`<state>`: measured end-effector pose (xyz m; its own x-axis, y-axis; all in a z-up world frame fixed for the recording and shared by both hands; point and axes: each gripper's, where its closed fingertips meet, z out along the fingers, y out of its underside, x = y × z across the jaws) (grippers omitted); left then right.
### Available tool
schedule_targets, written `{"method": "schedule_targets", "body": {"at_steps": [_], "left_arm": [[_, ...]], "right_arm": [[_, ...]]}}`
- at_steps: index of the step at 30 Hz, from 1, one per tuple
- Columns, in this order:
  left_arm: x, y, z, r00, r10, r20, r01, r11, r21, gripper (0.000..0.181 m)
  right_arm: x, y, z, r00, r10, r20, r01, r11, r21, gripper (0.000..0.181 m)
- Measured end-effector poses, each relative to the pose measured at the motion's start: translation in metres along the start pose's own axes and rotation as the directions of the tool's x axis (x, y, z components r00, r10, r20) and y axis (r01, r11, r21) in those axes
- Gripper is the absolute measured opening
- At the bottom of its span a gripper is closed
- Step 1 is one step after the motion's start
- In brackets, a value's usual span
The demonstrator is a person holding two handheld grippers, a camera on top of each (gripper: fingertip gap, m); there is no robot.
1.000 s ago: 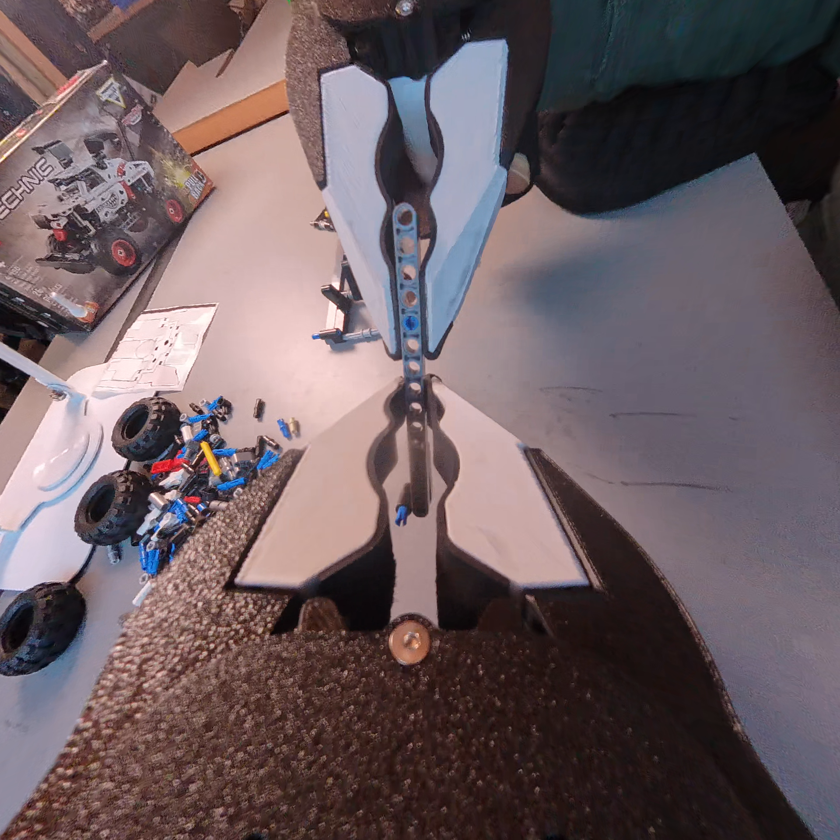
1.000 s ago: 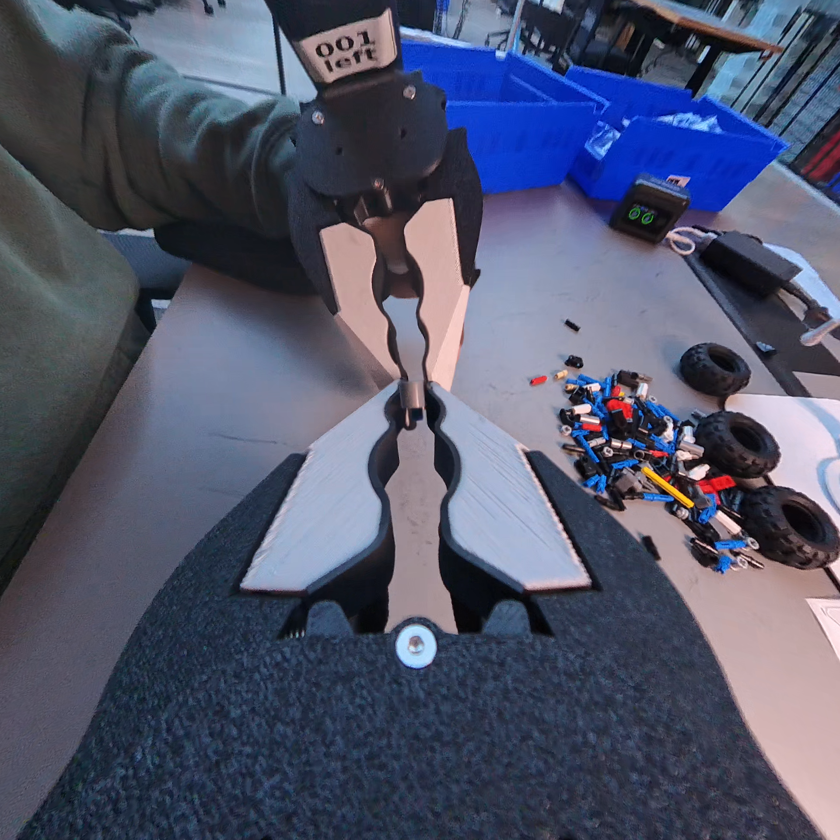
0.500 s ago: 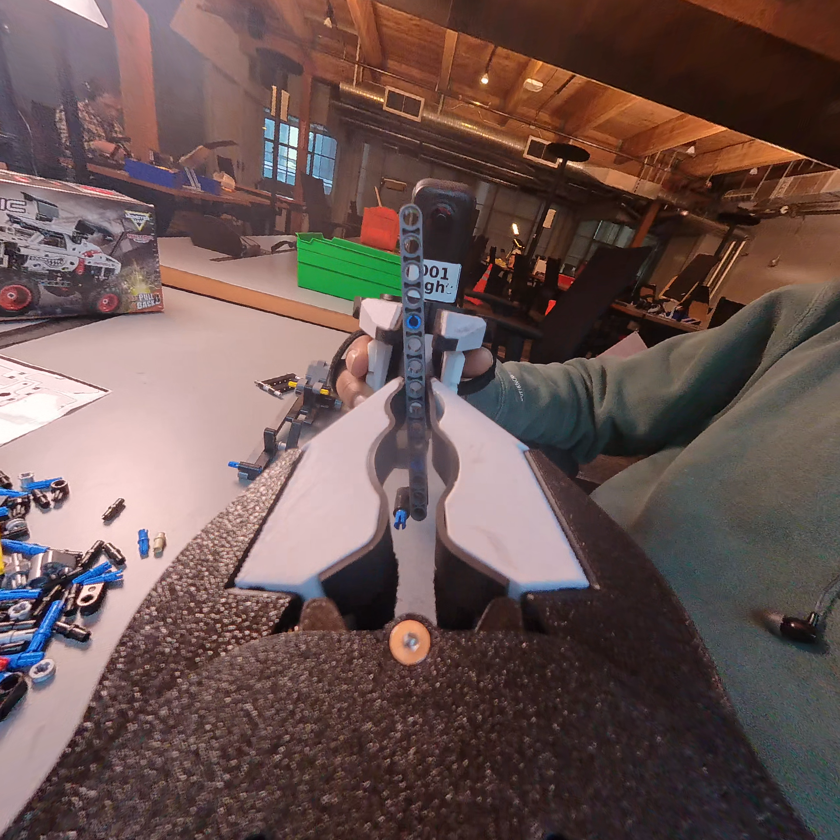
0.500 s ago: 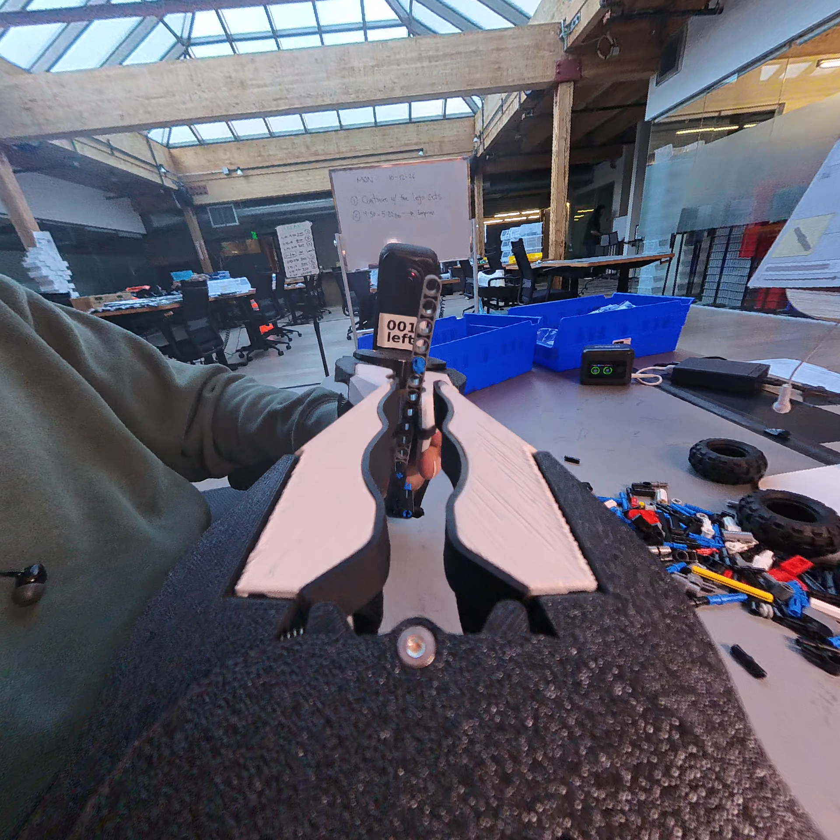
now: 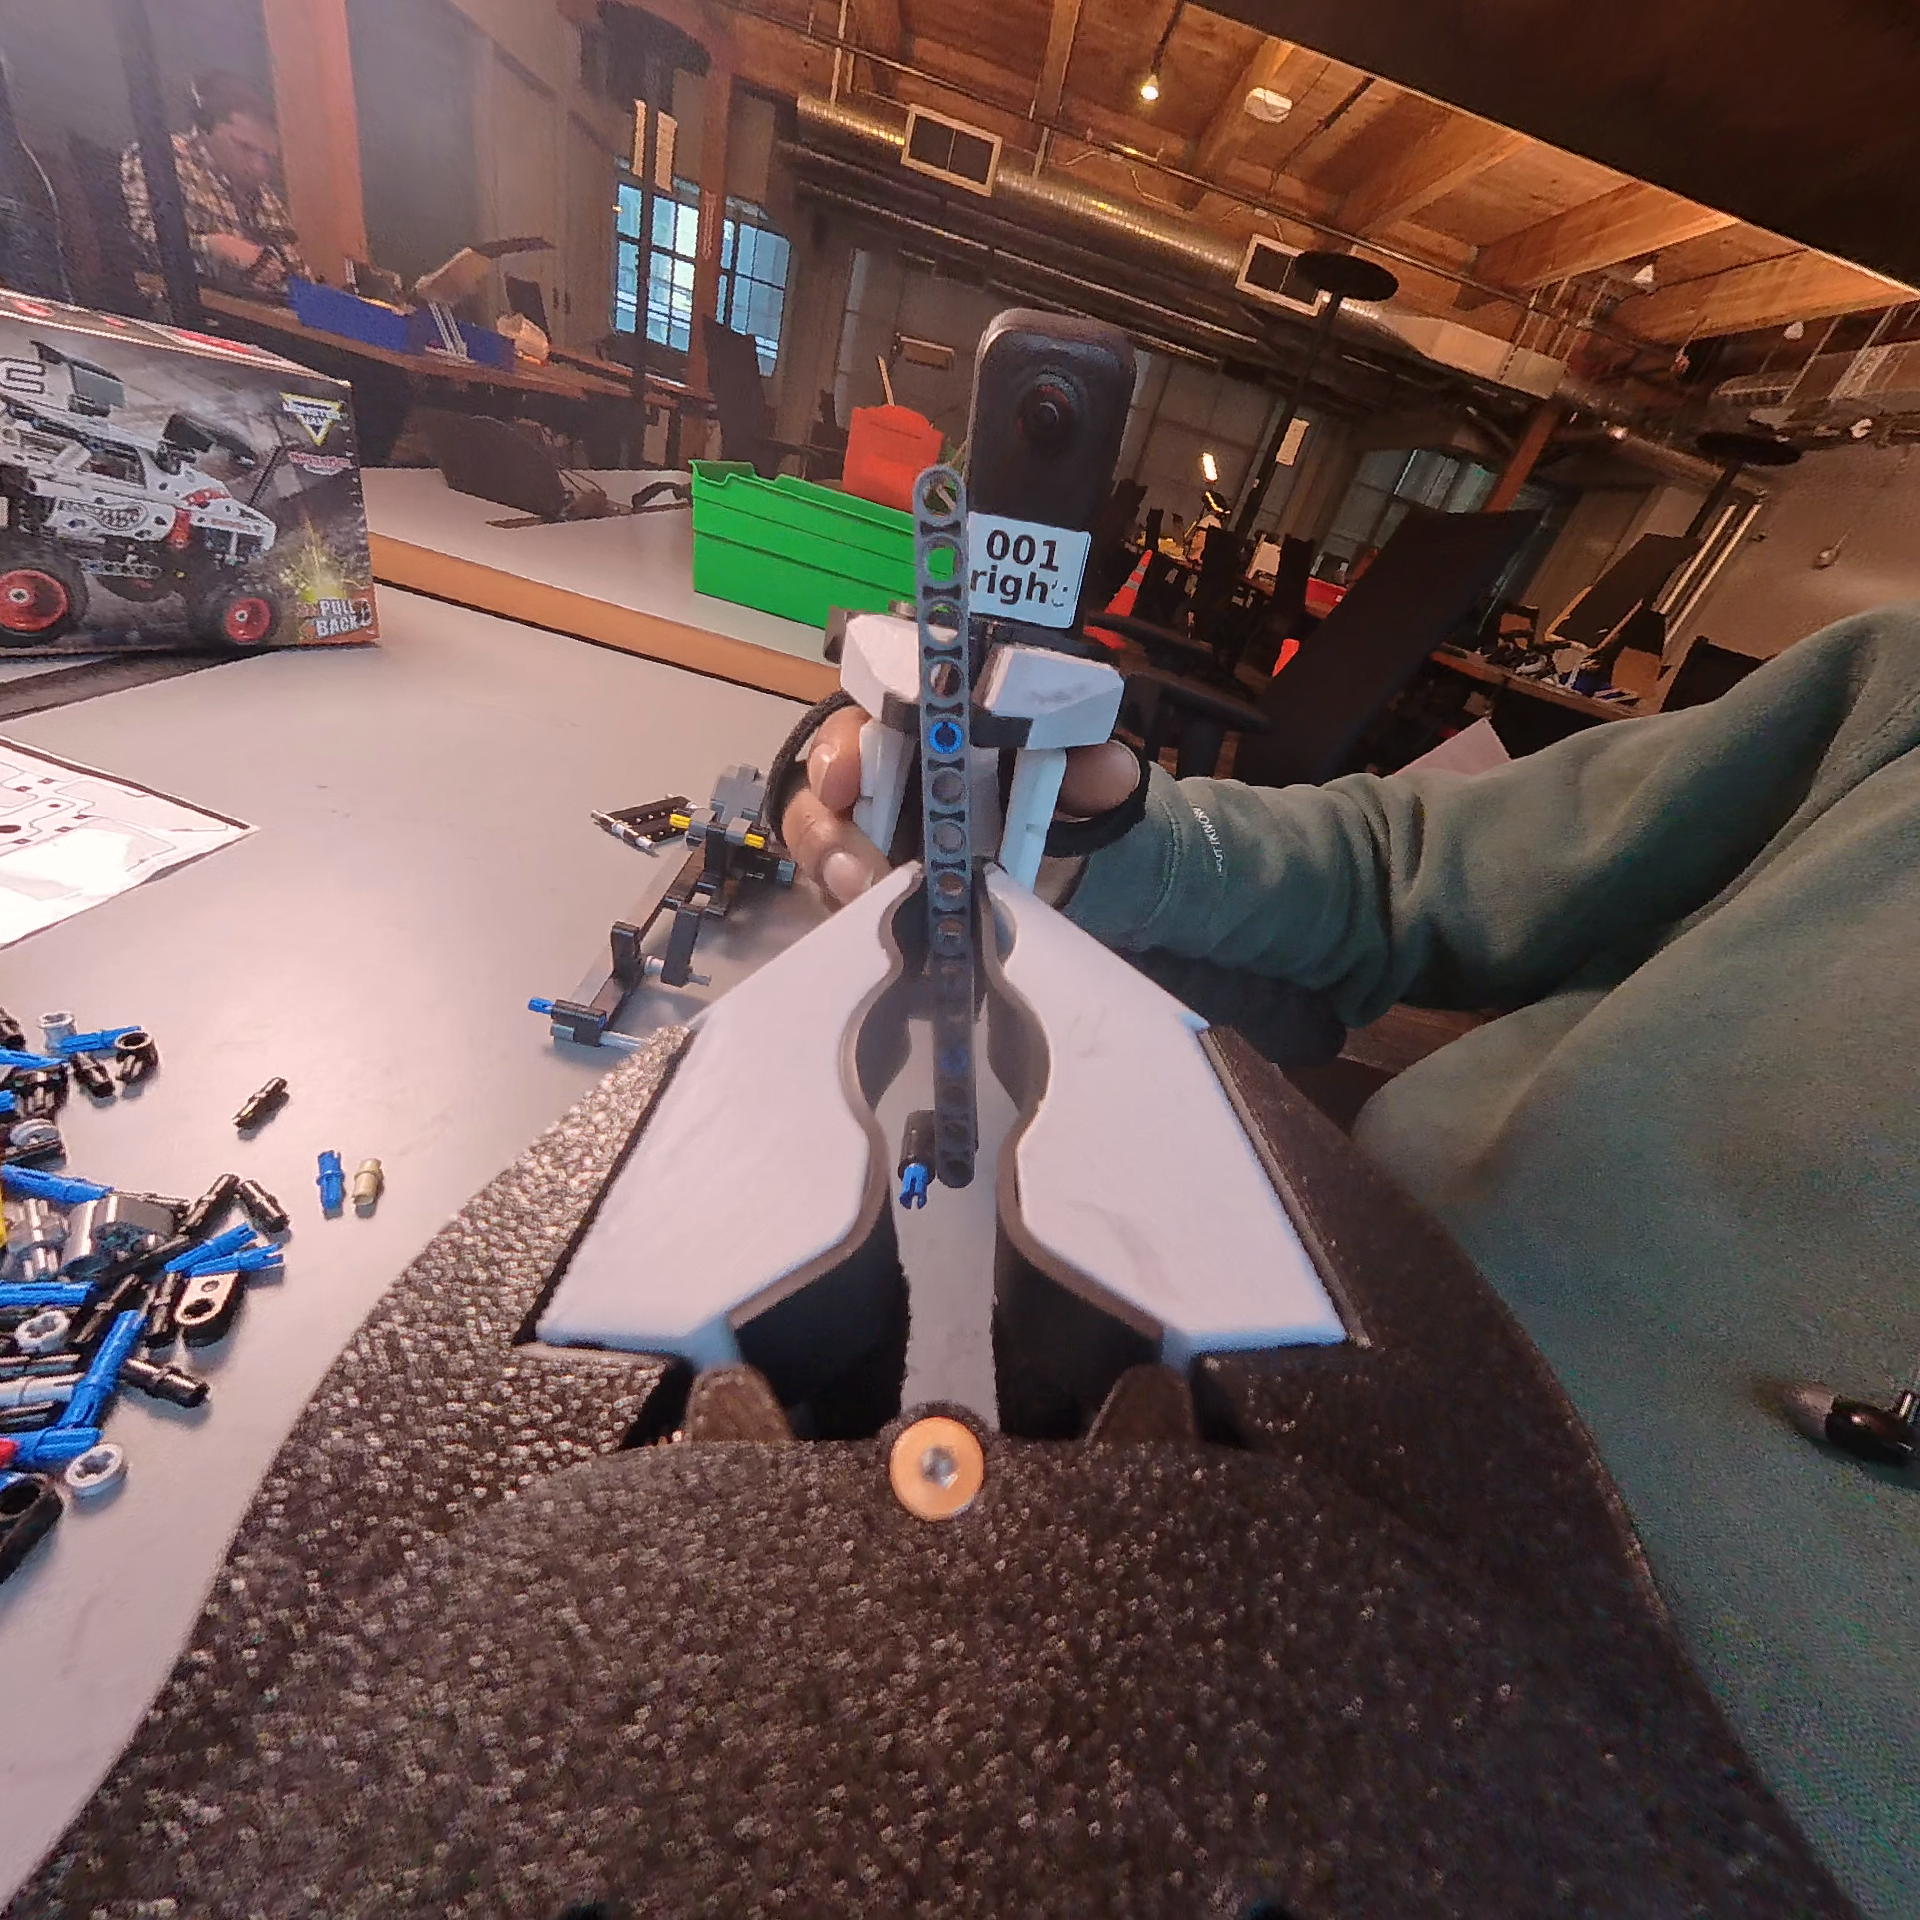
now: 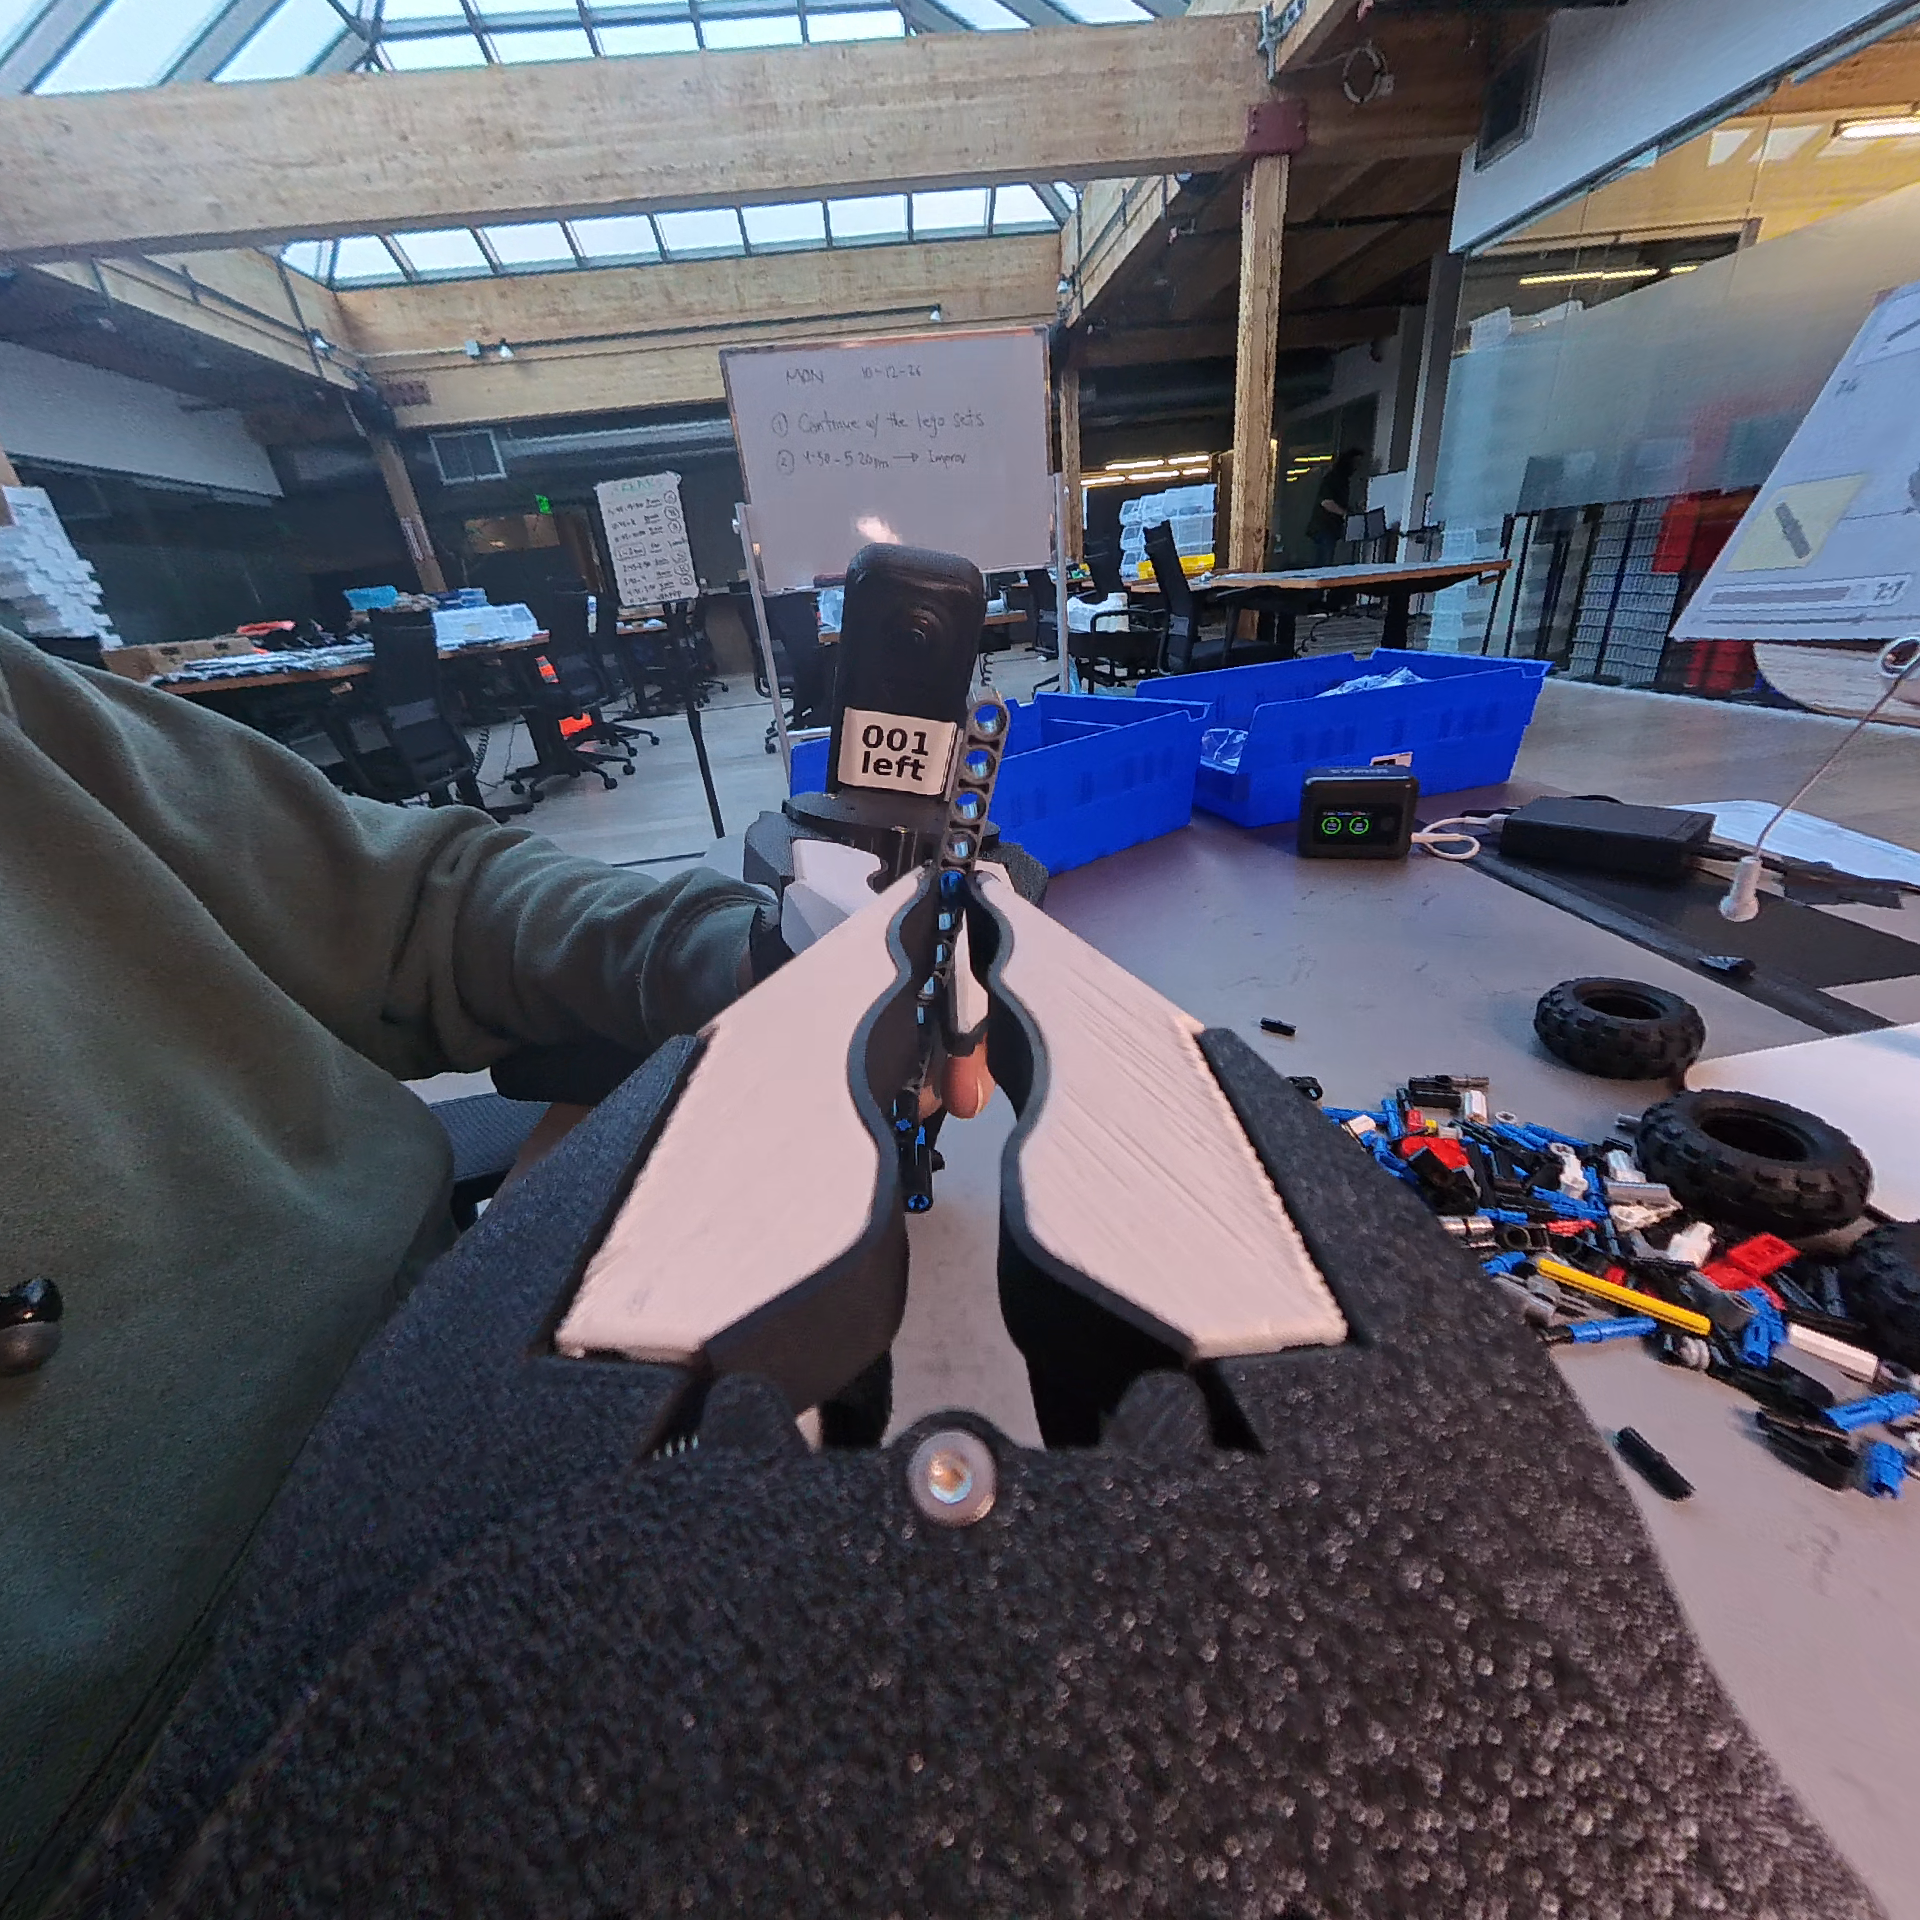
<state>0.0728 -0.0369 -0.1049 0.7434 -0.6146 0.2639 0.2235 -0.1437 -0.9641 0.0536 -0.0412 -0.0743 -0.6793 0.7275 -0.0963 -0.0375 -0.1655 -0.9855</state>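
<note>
Left gripper (image 5: 948, 894) clamped on long grey holed beam (image 5: 943, 790), held upright above grey table (image 5: 416, 831). Right gripper (image 6: 951, 894) faces it, tips pinched at the same beam, whether it truly grips unclear. Loose parts pile (image 6: 1621, 1236) and black tyres (image 6: 1751, 1158) lie right, toy box (image 5: 177, 488) far left

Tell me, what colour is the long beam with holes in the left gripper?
Grey beam, with a blue pin in one hole; the left wrist view shows it best.
</note>
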Motion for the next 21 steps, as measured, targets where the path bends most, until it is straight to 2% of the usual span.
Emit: {"method": "schedule_targets", "body": {"at_steps": [5,12,15,21], "left_arm": [[0.001,0.004,0.0,1.0,-0.015,-0.013,0.014,1.0,-0.018,0.007],[0.004,0.004,-0.009,0.998,0.064,-0.018,-0.065,0.996,-0.056,0.013],[0.003,0.008,-0.009,0.997,0.083,-0.008,-0.083,0.993,-0.085,0.007],[0.0,-0.001,-0.011,0.995,0.098,0.011,-0.097,0.994,-0.054,0.006]], "right_arm": [[0.0,0.004,0.0,1.0,0.005,0.004,-0.005,1.0,-0.028,0.004],[-0.006,0.018,0.003,0.999,0.021,0.043,-0.016,0.994,-0.106,0.003],[-0.008,0.024,0.004,0.998,0.023,0.055,-0.016,0.991,-0.135,0.003],[-0.005,0.021,0.002,0.999,0.012,0.048,-0.005,0.99,-0.141,0.003]]}}
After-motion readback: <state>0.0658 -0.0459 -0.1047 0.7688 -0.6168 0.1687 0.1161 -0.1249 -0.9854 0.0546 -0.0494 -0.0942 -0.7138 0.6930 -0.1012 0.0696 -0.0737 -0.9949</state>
